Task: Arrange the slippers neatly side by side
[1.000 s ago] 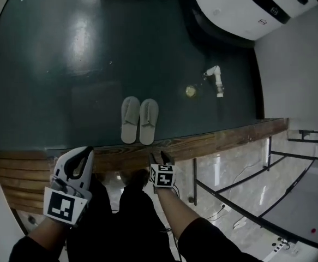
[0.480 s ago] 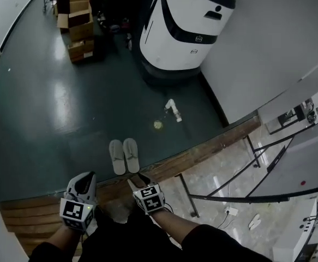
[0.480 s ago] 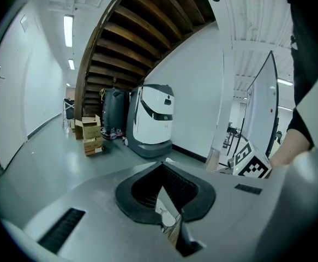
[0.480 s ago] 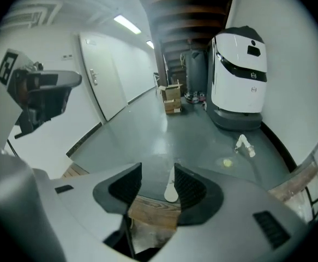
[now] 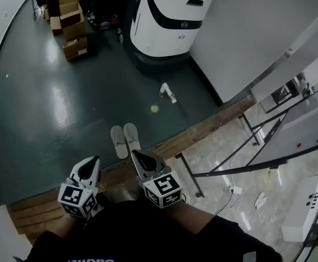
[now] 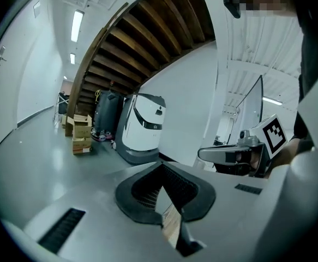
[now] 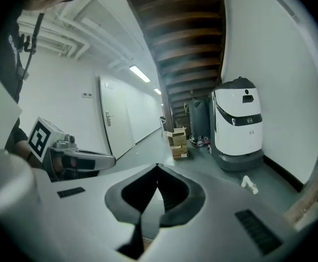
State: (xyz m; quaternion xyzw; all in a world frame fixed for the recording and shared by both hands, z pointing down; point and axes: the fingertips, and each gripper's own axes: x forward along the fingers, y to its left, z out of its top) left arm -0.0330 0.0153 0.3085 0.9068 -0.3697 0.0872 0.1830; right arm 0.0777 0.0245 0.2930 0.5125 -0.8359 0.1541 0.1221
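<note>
Slippers (image 5: pixel 120 141) lie as a touching pair on the dark floor (image 5: pixel 49 108), just beyond the wooden step (image 5: pixel 202 127). They look light, soft and floppy, so I would pinch each at the heel edge. The left tongs (image 6: pixel 161 168) are closed and empty. The right tongs (image 7: pixel 157 168) have just closed on nothing.

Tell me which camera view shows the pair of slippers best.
The head view: the slippers lie whole, side by side on the dark floor by the wooden edge. The left gripper view and right gripper view show nothing of them.
</note>
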